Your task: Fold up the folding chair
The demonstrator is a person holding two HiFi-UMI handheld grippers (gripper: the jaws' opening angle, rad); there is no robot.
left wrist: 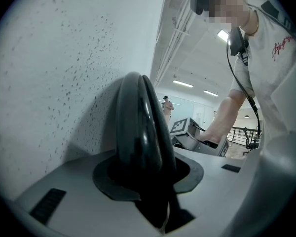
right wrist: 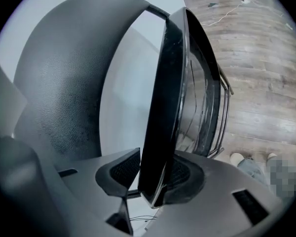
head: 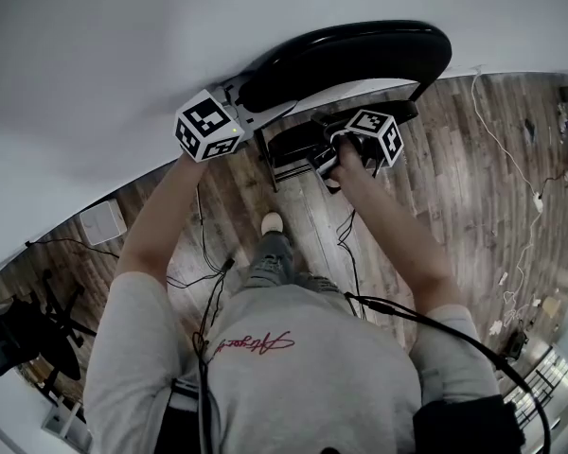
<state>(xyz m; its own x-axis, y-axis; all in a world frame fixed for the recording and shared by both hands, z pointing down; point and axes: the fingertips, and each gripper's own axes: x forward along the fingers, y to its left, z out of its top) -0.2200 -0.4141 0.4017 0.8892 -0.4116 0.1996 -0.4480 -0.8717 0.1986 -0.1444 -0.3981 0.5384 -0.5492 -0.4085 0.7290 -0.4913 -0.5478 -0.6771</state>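
One folding chair [head: 293, 145], two grippers: left gripper [left wrist: 147, 179] clamps its padded backrest [head: 360, 50]; right gripper [right wrist: 155, 179], jaws narrowly parted, pinches the seat [right wrist: 160, 107] edge.

Bright, even light; strong fisheye bending.
Ceiling strip lamps [left wrist: 183, 84] glow; highlights streak the glossy black folding chair [left wrist: 138, 132], its soft shadow on the speckled white wall [left wrist: 64, 83].

Glossy chair [head: 360, 50], wood-grain floor [head: 473, 178]
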